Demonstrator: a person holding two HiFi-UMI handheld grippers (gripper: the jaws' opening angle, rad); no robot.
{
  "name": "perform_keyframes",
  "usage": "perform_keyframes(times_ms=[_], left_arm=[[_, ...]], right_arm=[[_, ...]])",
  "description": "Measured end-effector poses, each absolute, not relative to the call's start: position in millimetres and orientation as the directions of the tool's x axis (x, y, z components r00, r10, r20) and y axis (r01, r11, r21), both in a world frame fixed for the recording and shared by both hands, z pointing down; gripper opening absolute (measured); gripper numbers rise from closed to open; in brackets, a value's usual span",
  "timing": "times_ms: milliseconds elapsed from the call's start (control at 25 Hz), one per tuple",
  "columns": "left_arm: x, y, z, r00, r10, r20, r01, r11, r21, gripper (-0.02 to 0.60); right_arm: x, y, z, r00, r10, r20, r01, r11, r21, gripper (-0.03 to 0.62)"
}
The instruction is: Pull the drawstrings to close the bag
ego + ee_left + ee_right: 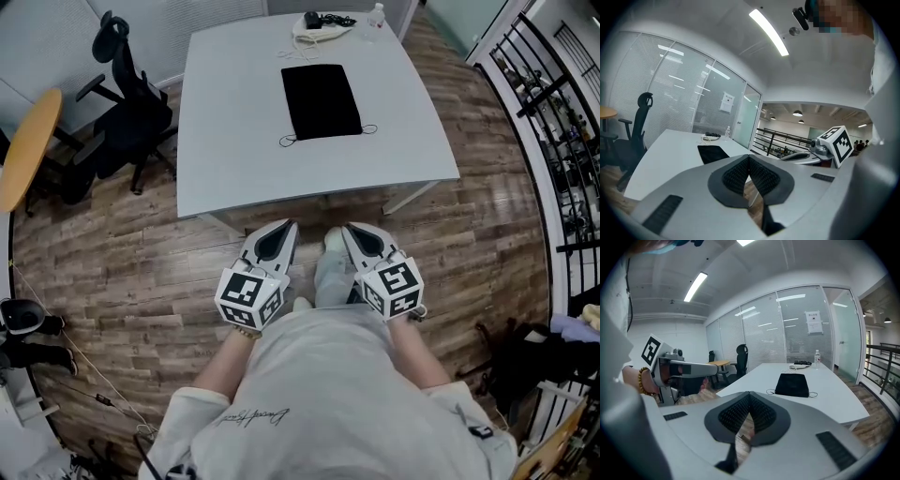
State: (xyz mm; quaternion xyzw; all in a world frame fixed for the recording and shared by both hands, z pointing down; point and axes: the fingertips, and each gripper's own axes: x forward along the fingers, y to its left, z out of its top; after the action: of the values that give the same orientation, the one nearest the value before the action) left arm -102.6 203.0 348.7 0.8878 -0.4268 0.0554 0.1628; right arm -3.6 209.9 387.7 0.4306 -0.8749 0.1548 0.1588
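**Both claws clenched and waiting, bag untouched on the table**

The person stands back from the white table [234, 141], with the left gripper [281, 236] and the right gripper [359, 236] side by side, close in front of the body and noses toward twelve o'clock. Each gripper view shows the ribbed pads pressed together with nothing between them, so both claws are clenched and empty. That reads as a ready stance: the tools are well short of the table and no pull has started.

Dead ahead at twelve o'clock lies the black bag [322, 100], flat near the middle of the table with its mouth end toward the person. The drawstrings [287, 141] spill out as small loops at the bag's seven and five o'clock corners, one for each claw to grip, I'd judge. The right gripper view shows both loops lying free on the tabletop.

At the far edge sit a white cable bundle [319, 25] and a clear bottle [377, 16], well apart from the bag. A black office chair [127, 117] stands at ten o'clock.

As for writing, there is a cursive line on the person's shirt [248, 415], too small to read. A paper notice [813, 322] hangs on the glass wall, its print illegible. The marker cubes [248, 295] carry only square black-and-white patterns. The bottle's label cannot be read.
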Motion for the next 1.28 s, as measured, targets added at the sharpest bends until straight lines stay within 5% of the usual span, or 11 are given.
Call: perform_keyframes(times_ms=[1280], left_arm=[[-29.3, -54.6, 349.4, 0.545, -0.8, 0.252, -0.838, -0.511, 0.192, 0.011]], right_arm=[[62.7, -50.8, 391.9, -0.659, -0.63, 0.412, -0.721, 0.685, -0.104, 0.022]])
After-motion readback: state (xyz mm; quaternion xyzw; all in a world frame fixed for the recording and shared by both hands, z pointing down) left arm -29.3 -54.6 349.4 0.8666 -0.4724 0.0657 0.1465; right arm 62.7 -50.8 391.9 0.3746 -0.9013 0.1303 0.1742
